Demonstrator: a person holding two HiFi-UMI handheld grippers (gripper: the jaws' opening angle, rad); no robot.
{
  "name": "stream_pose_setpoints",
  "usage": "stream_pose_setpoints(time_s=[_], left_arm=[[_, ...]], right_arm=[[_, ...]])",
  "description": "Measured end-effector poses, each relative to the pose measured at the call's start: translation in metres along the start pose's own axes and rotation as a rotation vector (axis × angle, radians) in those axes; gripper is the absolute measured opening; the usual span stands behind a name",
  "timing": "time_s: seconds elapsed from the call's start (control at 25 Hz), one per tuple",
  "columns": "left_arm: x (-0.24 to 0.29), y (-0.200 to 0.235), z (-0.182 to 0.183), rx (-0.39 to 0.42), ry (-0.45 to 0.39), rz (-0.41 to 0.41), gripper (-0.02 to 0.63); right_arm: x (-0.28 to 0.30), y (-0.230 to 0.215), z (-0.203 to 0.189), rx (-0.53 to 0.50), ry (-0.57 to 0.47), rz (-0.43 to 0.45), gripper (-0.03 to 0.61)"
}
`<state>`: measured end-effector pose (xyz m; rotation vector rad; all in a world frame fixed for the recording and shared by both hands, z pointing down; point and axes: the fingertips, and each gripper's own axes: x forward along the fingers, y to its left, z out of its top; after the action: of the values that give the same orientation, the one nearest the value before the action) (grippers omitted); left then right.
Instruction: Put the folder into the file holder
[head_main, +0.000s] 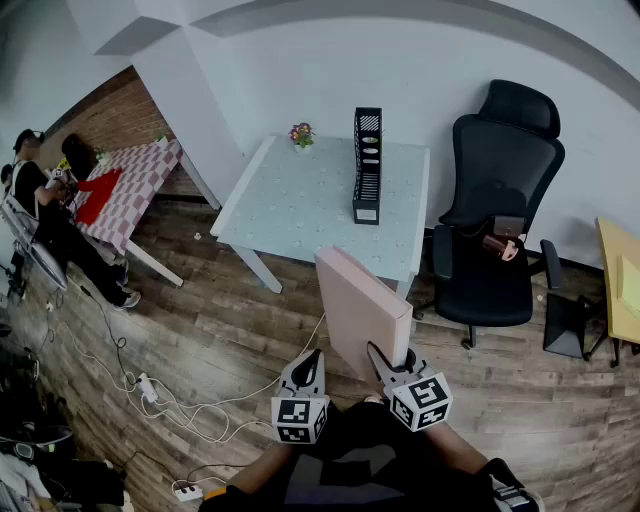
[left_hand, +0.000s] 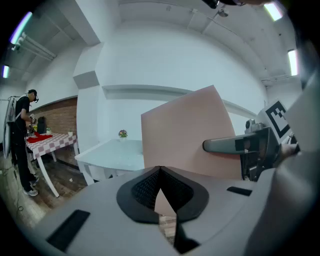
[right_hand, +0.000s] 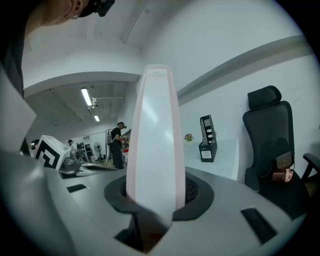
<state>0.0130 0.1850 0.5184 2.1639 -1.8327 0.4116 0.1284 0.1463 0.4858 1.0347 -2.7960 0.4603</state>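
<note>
My right gripper (head_main: 381, 361) is shut on the lower edge of a pink folder (head_main: 360, 308), which stands on edge above the wooden floor in front of me. In the right gripper view the folder's spine (right_hand: 152, 150) rises straight up from between the jaws of that gripper (right_hand: 154, 202). Just left of the folder, my left gripper (head_main: 309, 362) has its jaws together with nothing in them; its own view shows the folder's (left_hand: 190, 131) flat side beyond its tips (left_hand: 160, 171). The black file holder (head_main: 367, 166) stands upright on the white table (head_main: 290, 215), well ahead of both grippers.
A small flower pot (head_main: 301, 134) sits at the table's far edge. A black office chair (head_main: 500, 205) stands right of the table, with a yellow desk (head_main: 622, 280) further right. A person (head_main: 45, 215) stands by a checkered table (head_main: 130, 185) at left. Cables (head_main: 160, 395) trail over the floor.
</note>
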Motion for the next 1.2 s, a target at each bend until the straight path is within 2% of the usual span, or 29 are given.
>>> stream_pose_setpoints(time_s=[1.2], left_arm=[[0.024, 0.04, 0.003, -0.026, 0.013, -0.034, 0.006]], right_arm=[[0.044, 0.0, 0.008, 0.011, 0.019, -0.045, 0.135]])
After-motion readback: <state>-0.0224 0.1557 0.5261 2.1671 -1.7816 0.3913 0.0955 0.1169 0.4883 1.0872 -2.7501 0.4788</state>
